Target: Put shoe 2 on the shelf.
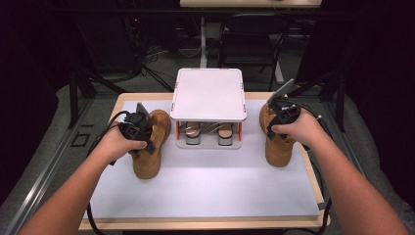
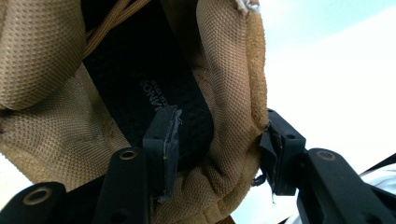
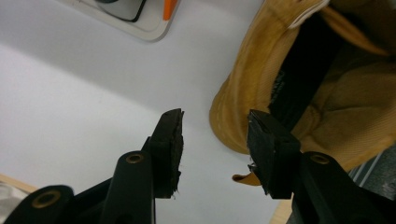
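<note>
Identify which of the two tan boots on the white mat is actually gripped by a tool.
The tan suede boot on the left: the left tool clamps its collar. The right tool stands open beside the other tan boot.

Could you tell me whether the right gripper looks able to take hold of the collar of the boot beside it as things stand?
Probably yes: the right gripper hangs open just beside the right boot, its collar edge close to one jaw, with nothing between them.
</note>
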{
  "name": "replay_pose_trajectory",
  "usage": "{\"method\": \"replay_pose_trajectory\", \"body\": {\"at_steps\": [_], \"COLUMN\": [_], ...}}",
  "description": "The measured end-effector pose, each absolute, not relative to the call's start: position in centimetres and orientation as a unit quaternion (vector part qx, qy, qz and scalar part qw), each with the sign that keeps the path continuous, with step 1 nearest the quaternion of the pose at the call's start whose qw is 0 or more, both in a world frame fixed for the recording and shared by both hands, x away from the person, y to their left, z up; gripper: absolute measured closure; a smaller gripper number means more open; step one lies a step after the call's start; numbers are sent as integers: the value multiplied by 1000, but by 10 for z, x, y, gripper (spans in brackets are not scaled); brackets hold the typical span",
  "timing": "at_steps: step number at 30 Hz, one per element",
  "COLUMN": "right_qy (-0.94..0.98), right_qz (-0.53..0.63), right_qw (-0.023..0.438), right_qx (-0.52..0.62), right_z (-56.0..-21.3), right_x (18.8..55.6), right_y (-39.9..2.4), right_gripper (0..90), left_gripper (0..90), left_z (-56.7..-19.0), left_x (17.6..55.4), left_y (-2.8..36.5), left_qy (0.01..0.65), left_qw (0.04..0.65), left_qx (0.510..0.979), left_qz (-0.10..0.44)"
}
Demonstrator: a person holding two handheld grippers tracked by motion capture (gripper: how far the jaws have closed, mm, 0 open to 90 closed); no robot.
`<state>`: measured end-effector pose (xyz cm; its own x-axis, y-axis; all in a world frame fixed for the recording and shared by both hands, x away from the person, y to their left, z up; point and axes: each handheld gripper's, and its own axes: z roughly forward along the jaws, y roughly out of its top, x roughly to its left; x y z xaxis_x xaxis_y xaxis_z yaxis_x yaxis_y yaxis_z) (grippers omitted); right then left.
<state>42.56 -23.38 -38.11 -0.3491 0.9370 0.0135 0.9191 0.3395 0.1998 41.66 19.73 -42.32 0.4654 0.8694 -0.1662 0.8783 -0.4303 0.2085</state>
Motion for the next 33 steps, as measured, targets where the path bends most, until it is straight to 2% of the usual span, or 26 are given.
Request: {"method": "replay_pose_trajectory", "body": {"at_steps": [5, 16, 18, 33], "right_qy": [808, 796, 795, 795], "right_qz": [74, 71, 69, 59], "right_qw": [71, 67, 70, 71], "right_qx": [580, 598, 598, 600], "right_z": [-381, -404, -407, -414], "right_x": [434, 450, 452, 455], "right_y": [-236, -239, -239, -236], "right_gripper": [575, 623, 661, 766], "left_gripper": [531, 530, 531, 545], "left_z": [-424, -424, -424, -427], "left_x": [416, 417, 417, 418], "left_y": [196, 195, 195, 193], "left_qy": [516, 515, 514, 513], "left_qw": [133, 129, 129, 124], "left_qx": [846, 847, 848, 849], "left_qz": [-13, -16, -14, -16]}}
